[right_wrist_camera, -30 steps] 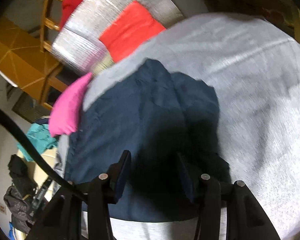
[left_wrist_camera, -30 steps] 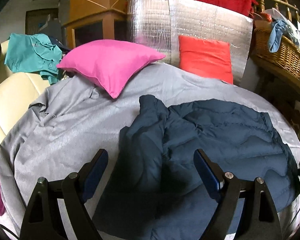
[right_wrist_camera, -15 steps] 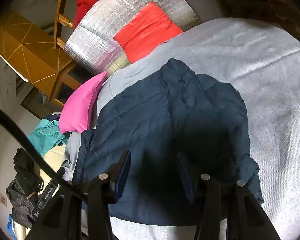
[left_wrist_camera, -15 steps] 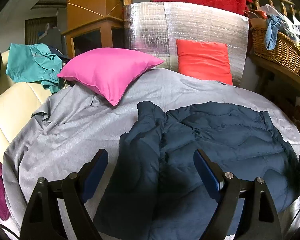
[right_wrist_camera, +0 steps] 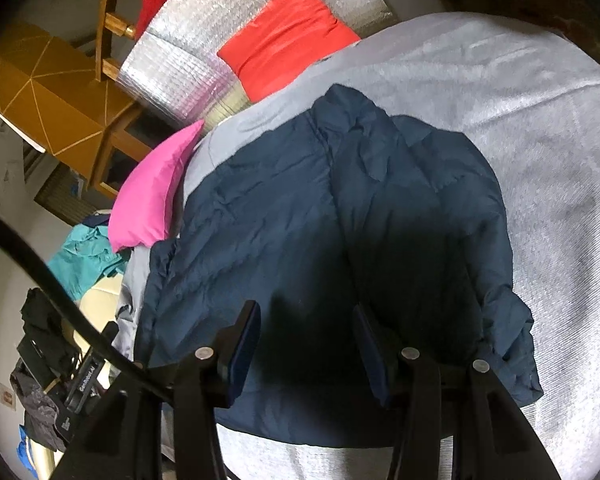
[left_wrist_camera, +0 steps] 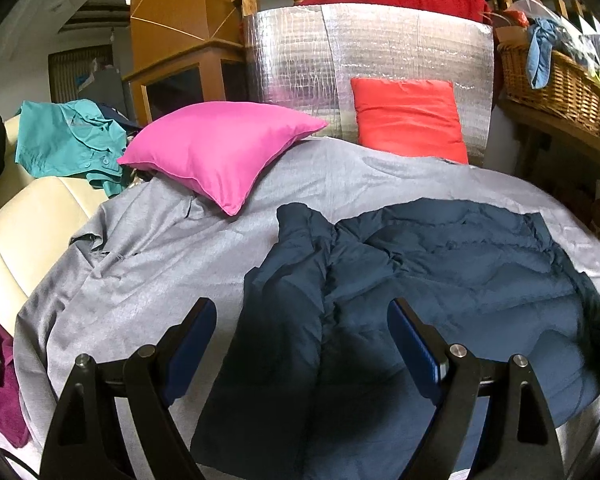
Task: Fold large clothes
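A navy quilted jacket (left_wrist_camera: 440, 280) lies crumpled on the grey sheet (left_wrist_camera: 148, 264), one side folded over itself. My left gripper (left_wrist_camera: 302, 344) hovers above its near left part, jaws wide open, nothing between the pads. In the right wrist view the same jacket (right_wrist_camera: 300, 220) fills the middle of the grey sheet (right_wrist_camera: 520, 120). My right gripper (right_wrist_camera: 306, 350) hangs over the jacket's near hem, half open and empty. The left gripper's body (right_wrist_camera: 80, 380) shows at the lower left edge.
A pink pillow (left_wrist_camera: 220, 152) and a red cushion (left_wrist_camera: 408, 120) rest at the far side against a silver foil panel (left_wrist_camera: 320, 52). A teal shirt (left_wrist_camera: 68, 136) lies on a cream chair (left_wrist_camera: 32, 232) at left. A wicker basket (left_wrist_camera: 552, 80) stands at right.
The right wrist view has pulled back and tilted, so more of the jacket and the pink pillow shows. The left view shifted slightly. Neither gripper's jaws have changed.
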